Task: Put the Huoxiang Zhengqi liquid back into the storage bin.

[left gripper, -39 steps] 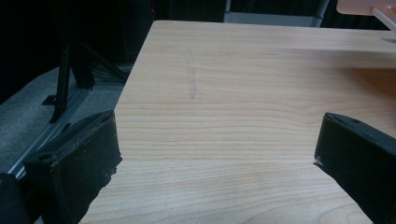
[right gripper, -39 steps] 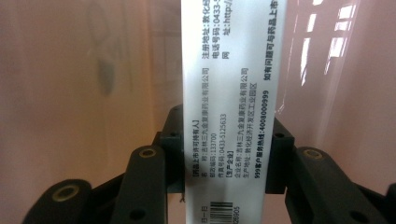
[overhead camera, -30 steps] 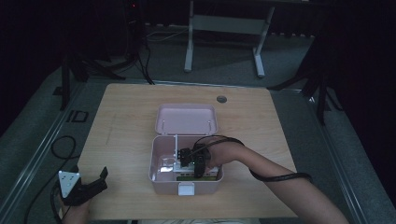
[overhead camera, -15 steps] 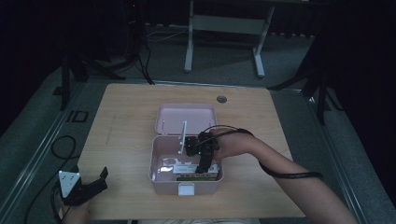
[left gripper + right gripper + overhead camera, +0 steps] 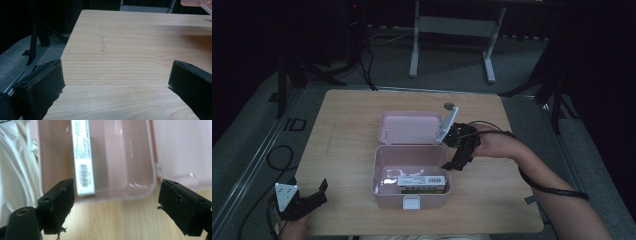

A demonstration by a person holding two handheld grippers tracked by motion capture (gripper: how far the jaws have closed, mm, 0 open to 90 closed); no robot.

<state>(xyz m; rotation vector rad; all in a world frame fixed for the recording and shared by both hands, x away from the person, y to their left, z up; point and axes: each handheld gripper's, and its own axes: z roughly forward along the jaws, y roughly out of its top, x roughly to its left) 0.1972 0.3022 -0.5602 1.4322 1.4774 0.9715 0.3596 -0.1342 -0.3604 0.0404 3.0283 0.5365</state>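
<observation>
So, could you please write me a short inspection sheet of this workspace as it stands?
Surface: wooden table, pale, with a faint mark in the left gripper view.
Job's things: pink box, lid lying open behind it; a white packet lies inside near the front wall.
Clutter: small round dark thing near the far edge, too small to tell.
Grippers: right tongs open beside the box's right wall, nothing between the jaws, which have just been opening; left tongs open at the near left corner, holding nothing.
Cables: one trails along the right forearm; another loops on the floor at left.
Surroundings: dark room, grey floor, metal stand legs behind the table.
</observation>
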